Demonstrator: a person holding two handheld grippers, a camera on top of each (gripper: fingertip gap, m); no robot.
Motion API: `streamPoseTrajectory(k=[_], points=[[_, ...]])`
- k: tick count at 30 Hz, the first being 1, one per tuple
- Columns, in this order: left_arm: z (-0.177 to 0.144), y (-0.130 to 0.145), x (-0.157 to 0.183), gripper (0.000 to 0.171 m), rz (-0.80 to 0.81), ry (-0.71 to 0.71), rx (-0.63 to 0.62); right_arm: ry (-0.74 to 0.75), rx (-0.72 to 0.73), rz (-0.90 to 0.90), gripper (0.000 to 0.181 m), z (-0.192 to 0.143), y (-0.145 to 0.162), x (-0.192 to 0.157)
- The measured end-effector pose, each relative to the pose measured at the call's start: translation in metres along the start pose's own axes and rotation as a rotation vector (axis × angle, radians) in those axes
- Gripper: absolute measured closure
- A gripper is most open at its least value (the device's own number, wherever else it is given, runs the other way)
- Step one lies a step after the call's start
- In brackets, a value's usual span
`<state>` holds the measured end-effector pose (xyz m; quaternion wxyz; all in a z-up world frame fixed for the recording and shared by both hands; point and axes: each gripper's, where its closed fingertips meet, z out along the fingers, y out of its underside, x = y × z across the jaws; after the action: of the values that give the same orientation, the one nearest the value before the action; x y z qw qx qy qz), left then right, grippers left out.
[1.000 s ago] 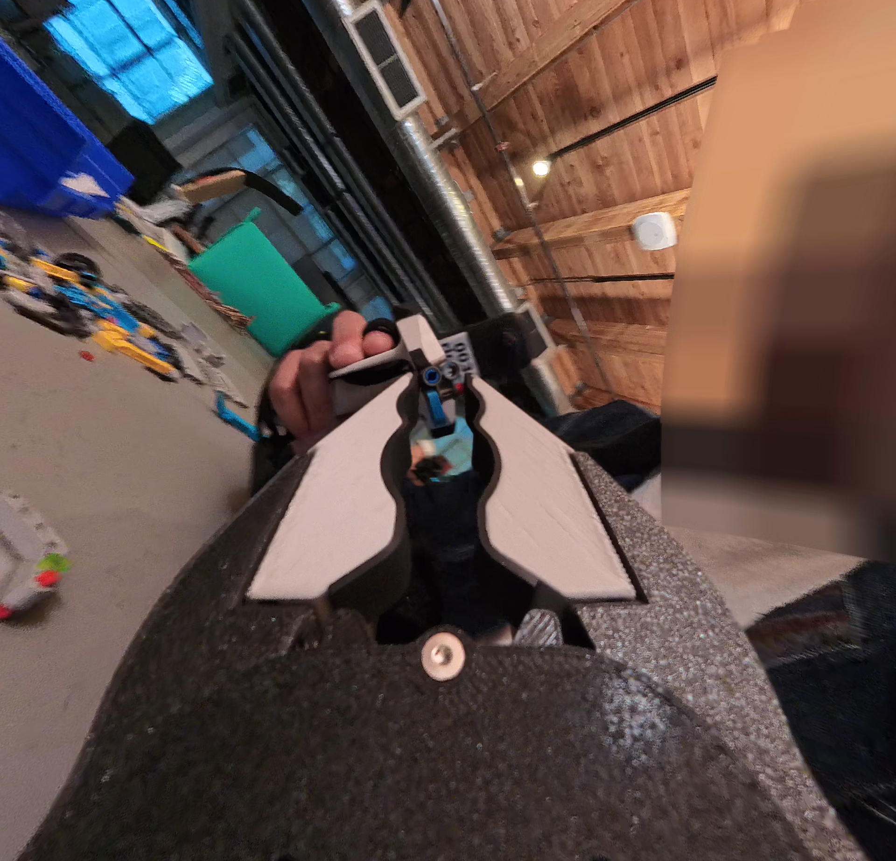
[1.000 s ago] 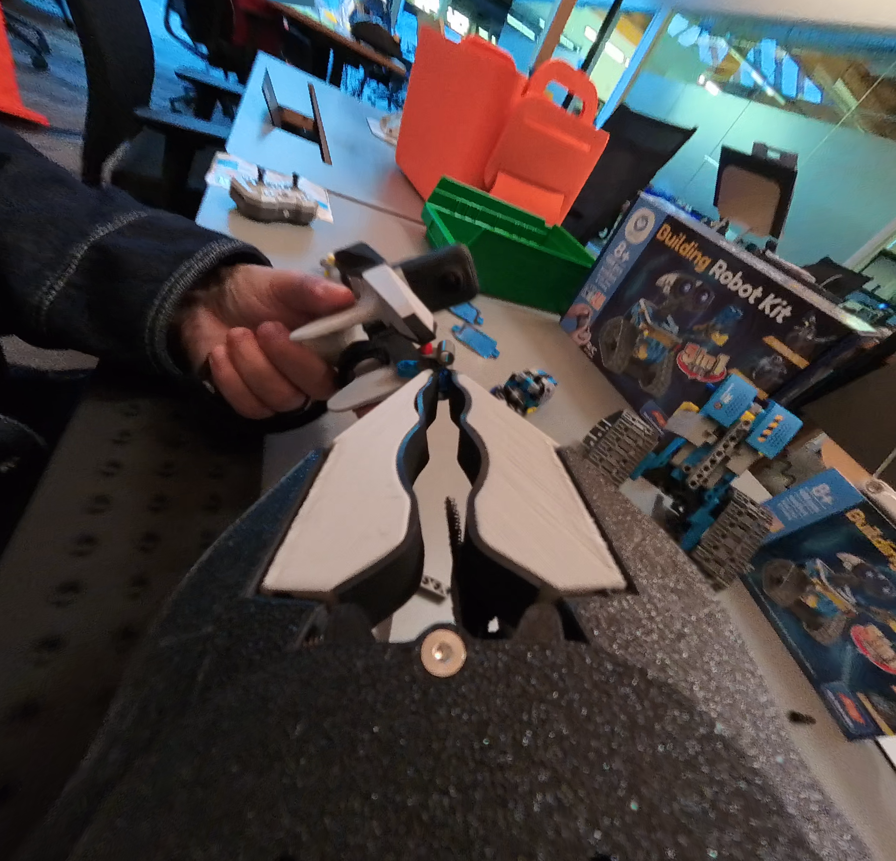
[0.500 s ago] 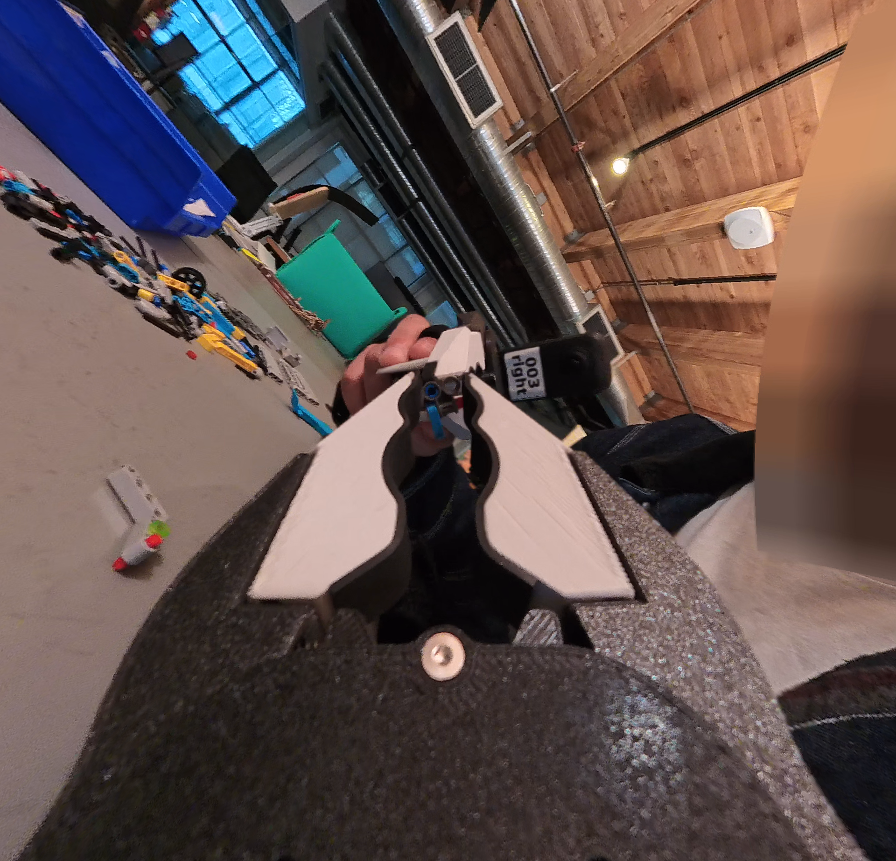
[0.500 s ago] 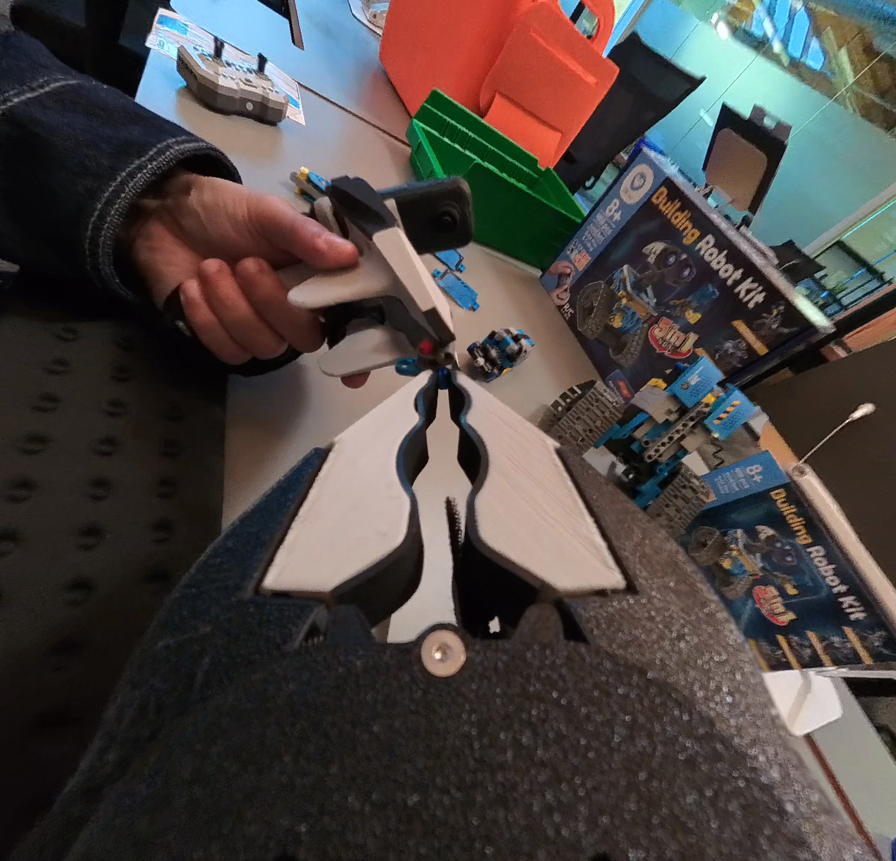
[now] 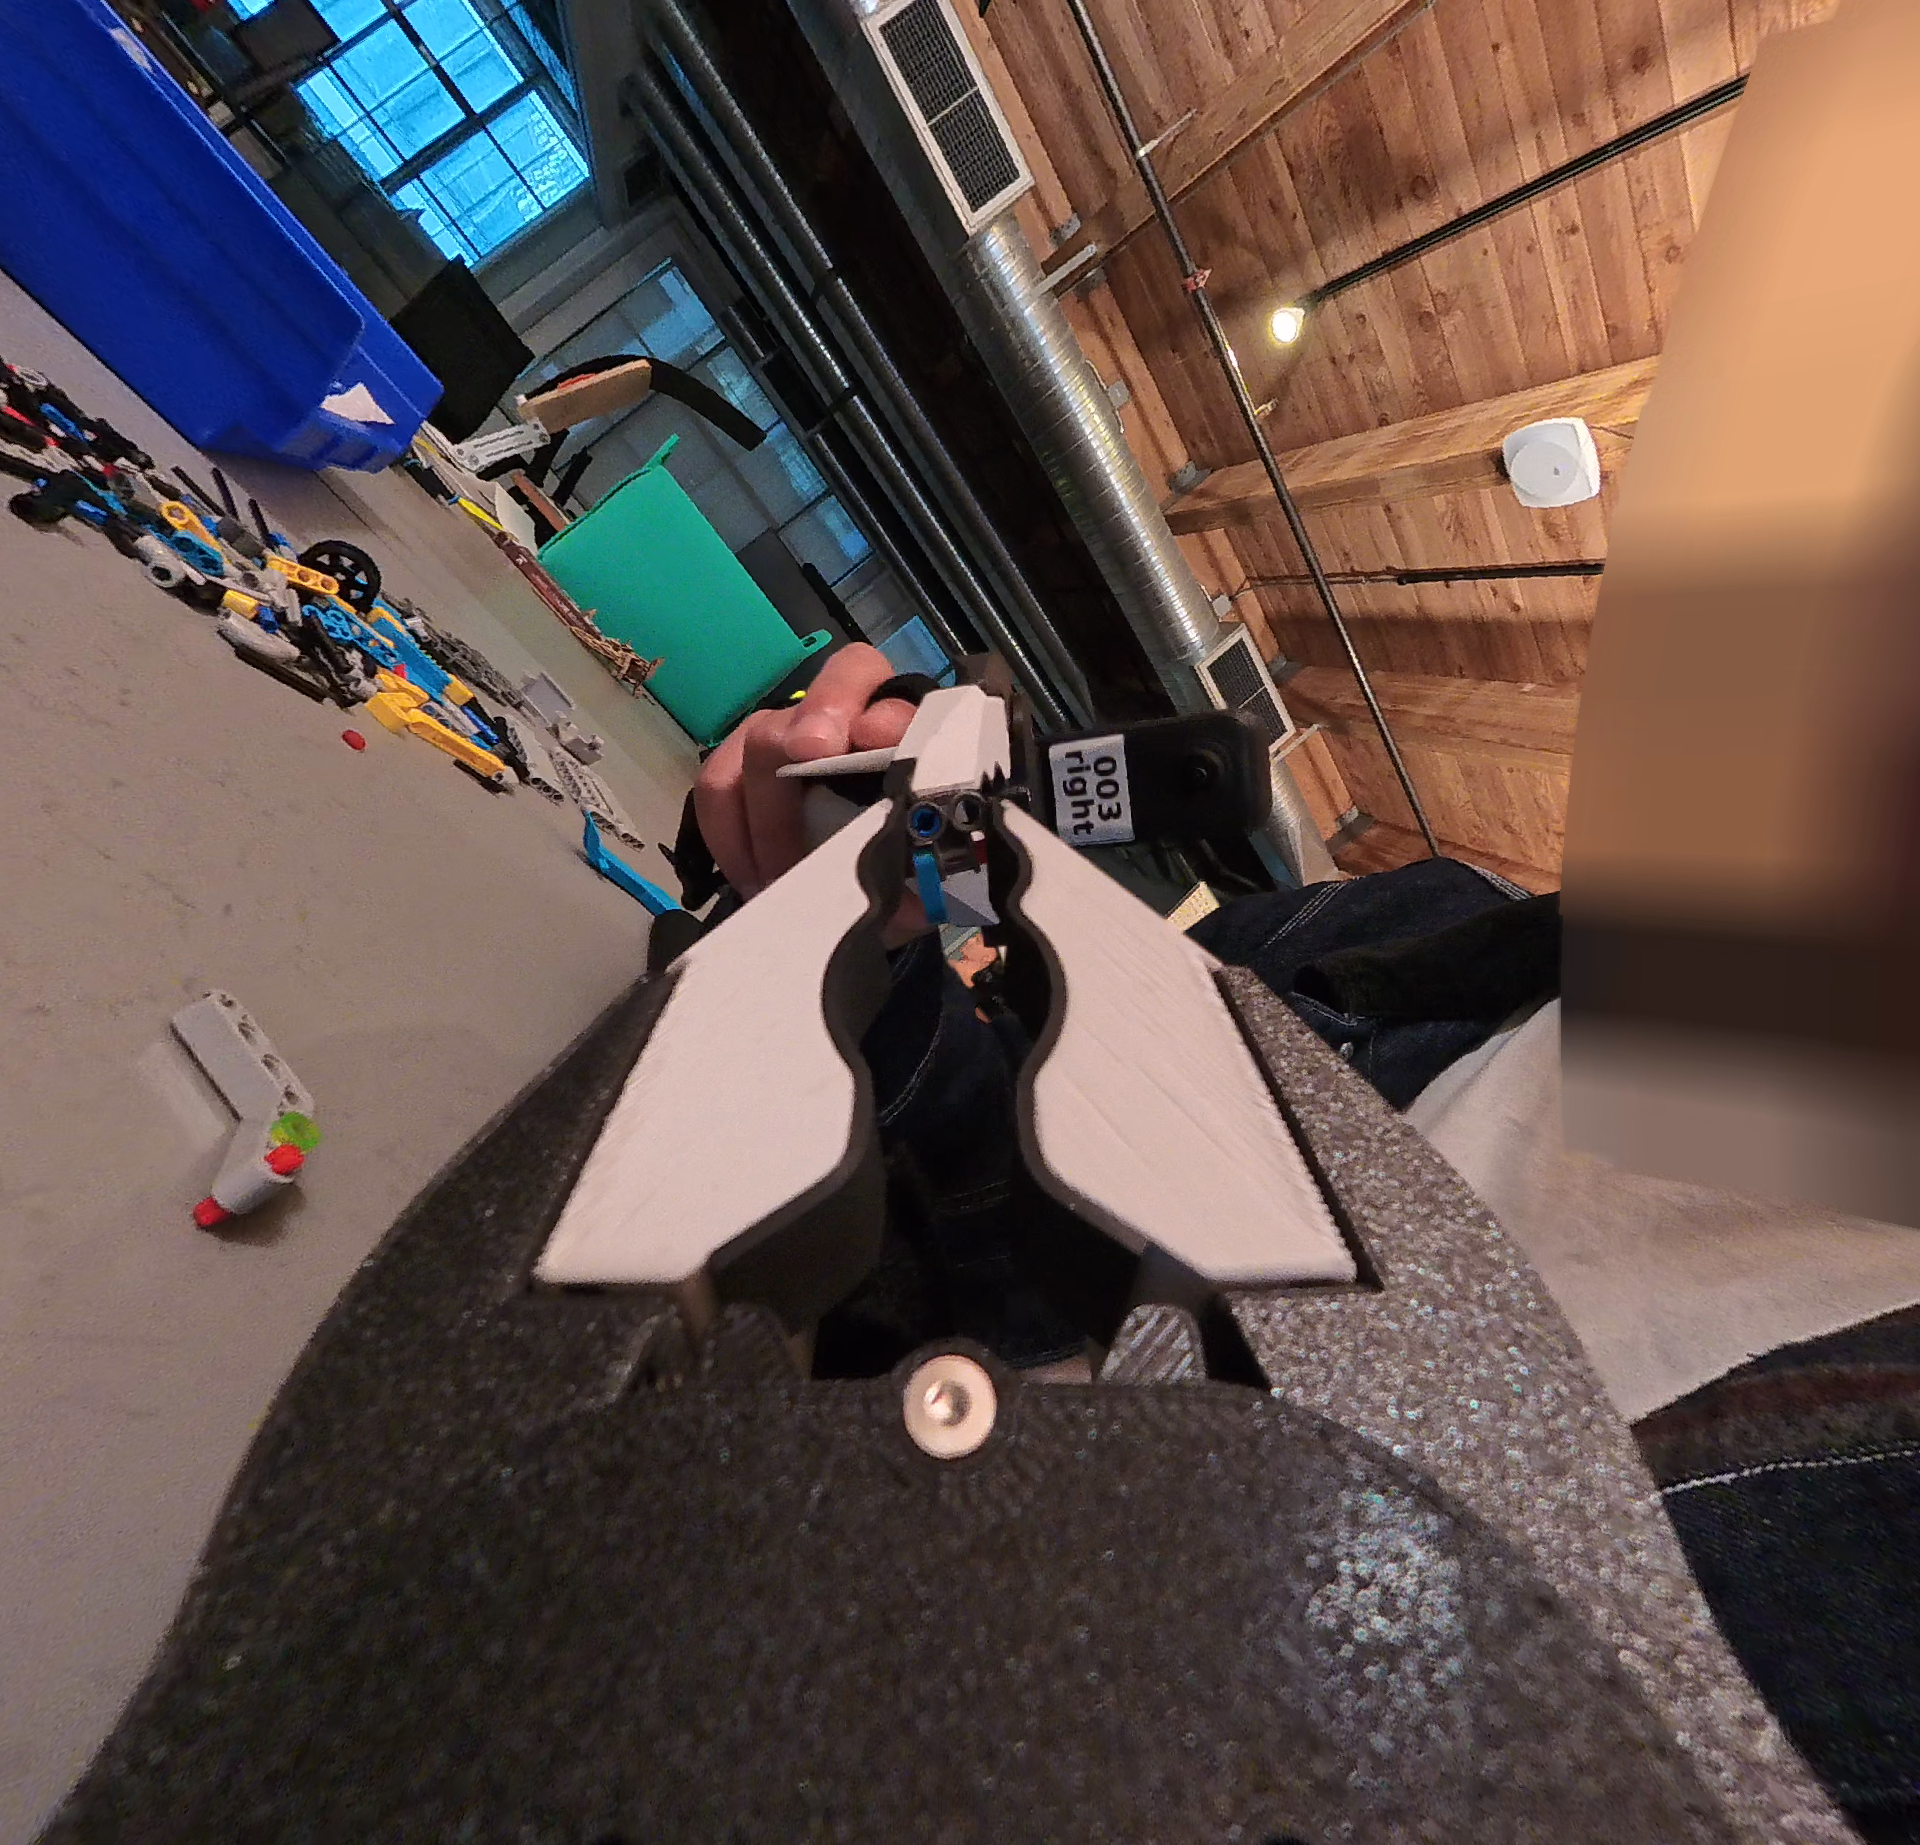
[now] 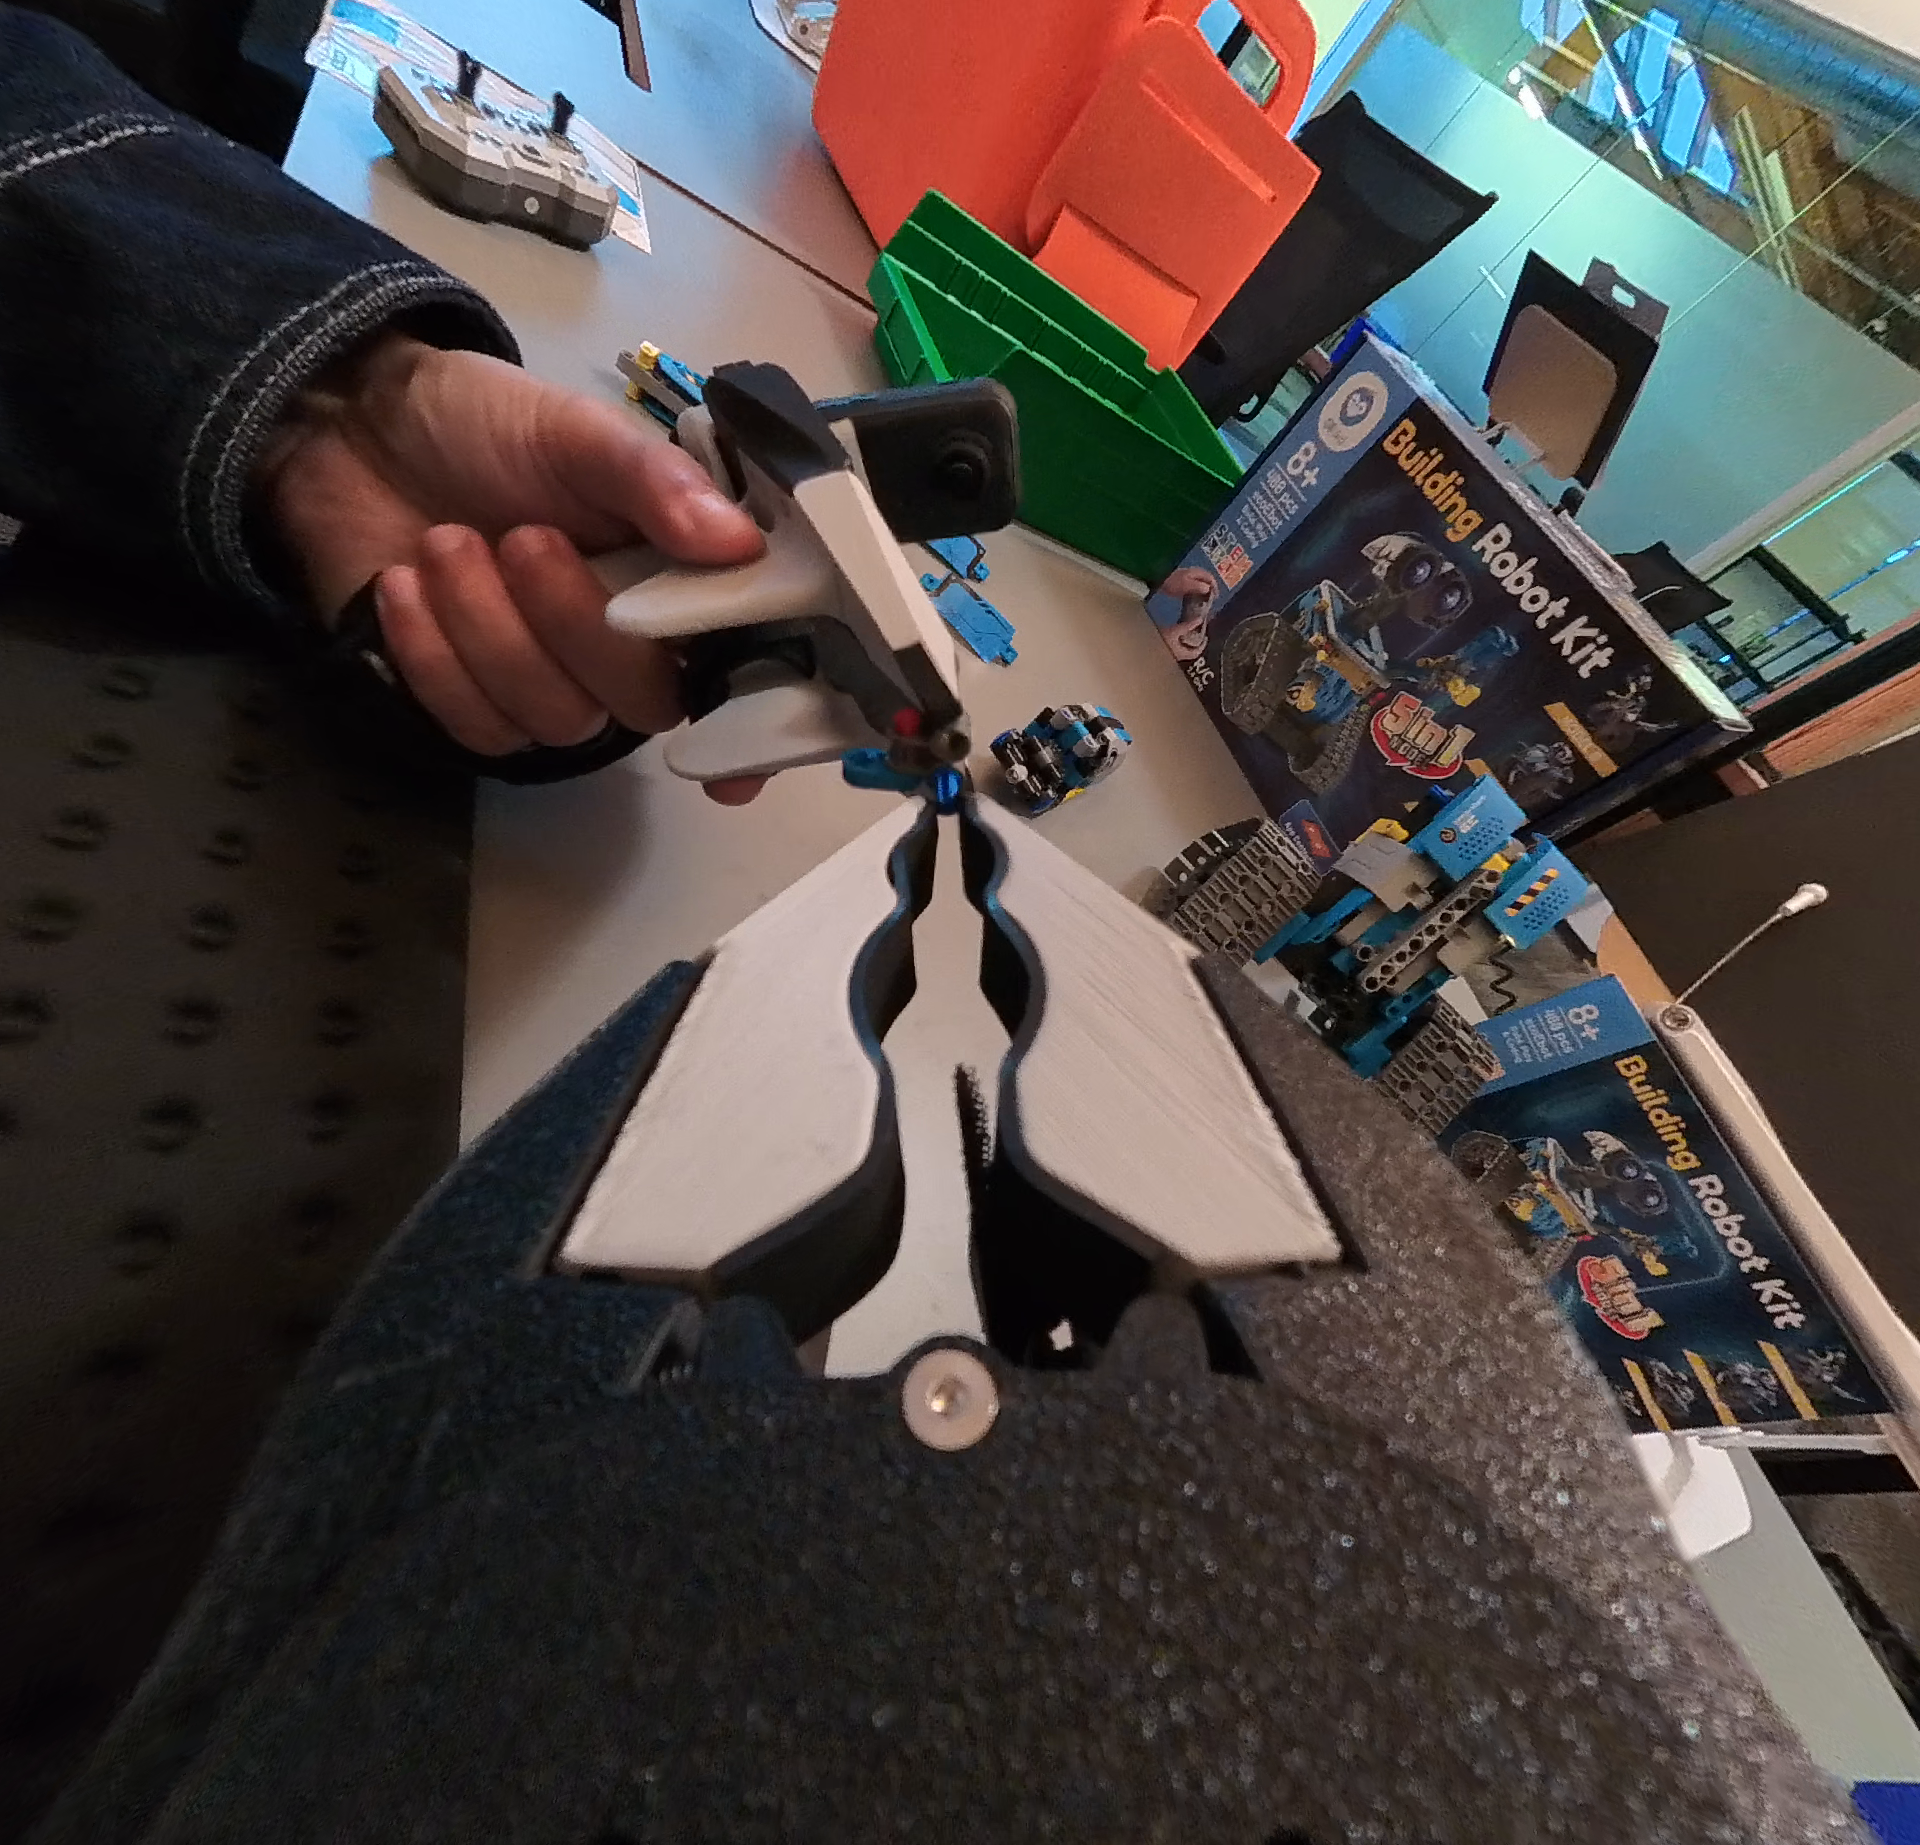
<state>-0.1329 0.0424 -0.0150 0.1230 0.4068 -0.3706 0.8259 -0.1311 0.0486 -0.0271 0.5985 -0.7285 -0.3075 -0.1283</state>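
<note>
- The small grey beam [image 5: 948, 813], with a blue piece hanging under it, is up in the air off the table [image 5: 343, 922] – clenched in the tips of my left gripper [image 5: 940, 845].
- Touching the beam from the opposite side, my right gripper [image 6: 943, 821] is pinched on a tiny blue pin [image 6: 943, 787].
- Since a second ago the two grippers have stayed tip to tip. The left one has swung, so more table now shows beside the beam.
- Behind the beam in the left wrist view: a pile of loose parts [image 5: 312, 611] and, farther back, a blue bin [image 5: 156, 268].
- Beyond the beam in the right wrist view: a tracked model [image 6: 1382, 954] and a kit box [image 6: 1455, 590].
- Hard to make out – the fingertips cover the joint, so I cannot tell whether the pin sits in a hole of the beam.
</note>
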Motion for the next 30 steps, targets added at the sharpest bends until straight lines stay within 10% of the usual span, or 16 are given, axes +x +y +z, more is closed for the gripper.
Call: streamPoseTrajectory(k=[20,24,30], points=[[-0.002,0.0,-0.009,0.16,0.205,-0.166,-0.037,-0.069,0.015,0.091,0.18,-0.001,0.009,-0.001],[-0.084,-0.074,-0.014,0.171,0.183,-0.273,0.325,0.032,0.07,0.211,0.181,-0.053,0.018,0.05],[-0.024,-0.012,-0.023,0.171,0.486,-0.383,-0.122,0.005,-0.088,0.115,0.18,-0.024,0.033,0.03]])
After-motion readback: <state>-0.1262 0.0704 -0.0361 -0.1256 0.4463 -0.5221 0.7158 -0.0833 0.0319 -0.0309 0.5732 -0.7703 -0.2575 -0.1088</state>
